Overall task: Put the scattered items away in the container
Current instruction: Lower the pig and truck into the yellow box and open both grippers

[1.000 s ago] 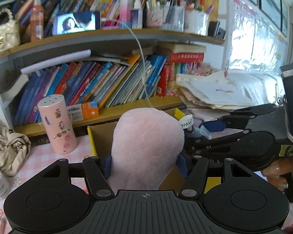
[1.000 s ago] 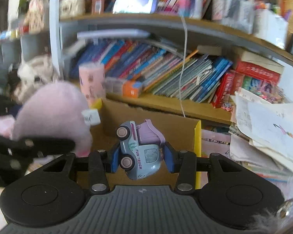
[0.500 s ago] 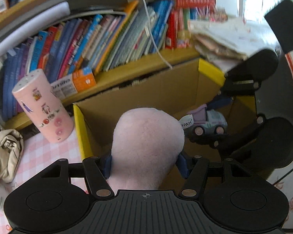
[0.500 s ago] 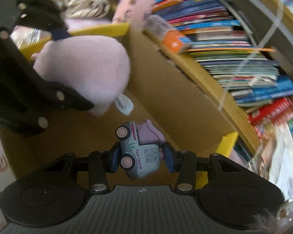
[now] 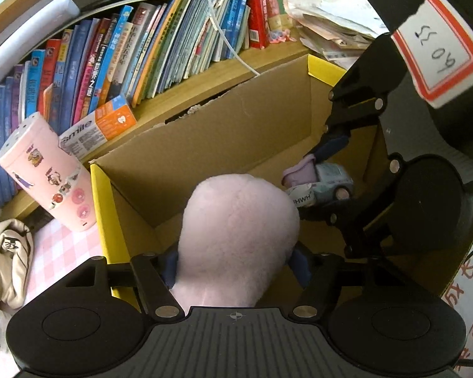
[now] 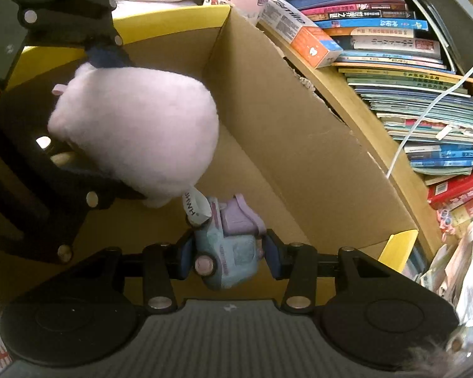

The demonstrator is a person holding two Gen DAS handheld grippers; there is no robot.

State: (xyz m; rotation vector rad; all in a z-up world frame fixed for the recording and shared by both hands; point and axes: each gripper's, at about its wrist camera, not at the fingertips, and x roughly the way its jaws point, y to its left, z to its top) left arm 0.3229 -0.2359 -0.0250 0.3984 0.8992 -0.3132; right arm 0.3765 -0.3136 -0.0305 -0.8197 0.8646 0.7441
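Note:
A brown cardboard box (image 5: 236,132) with yellow flaps stands open under both grippers. My left gripper (image 5: 235,261) hangs over its left half. Its jaws are opening, but the blue pads still touch the neck of a pink plush toy (image 5: 239,230), which hangs down into the box. In the right wrist view the plush (image 6: 135,132) fills the left side. My right gripper (image 6: 229,256) is low in the box (image 6: 299,157) and its jaws are opening. A pale blue and lilac toy truck (image 6: 230,249) sits tilted and loose between the pads. The plush's white tag rests on the truck (image 5: 324,179).
A pink cylinder tin (image 5: 47,173) and a toothpaste carton (image 5: 97,129) stand left of the box. Behind is a shelf of books (image 5: 142,47) with a white cable (image 5: 224,37). Beige cloth (image 5: 3,258) lies on the pink checked tablecloth (image 5: 60,245). Loose papers (image 5: 331,31) pile up at the right.
Both grippers tipped downward and sank into the box. The left pads spread a little around the plush. The truck has tilted and slipped lower between the right pads.

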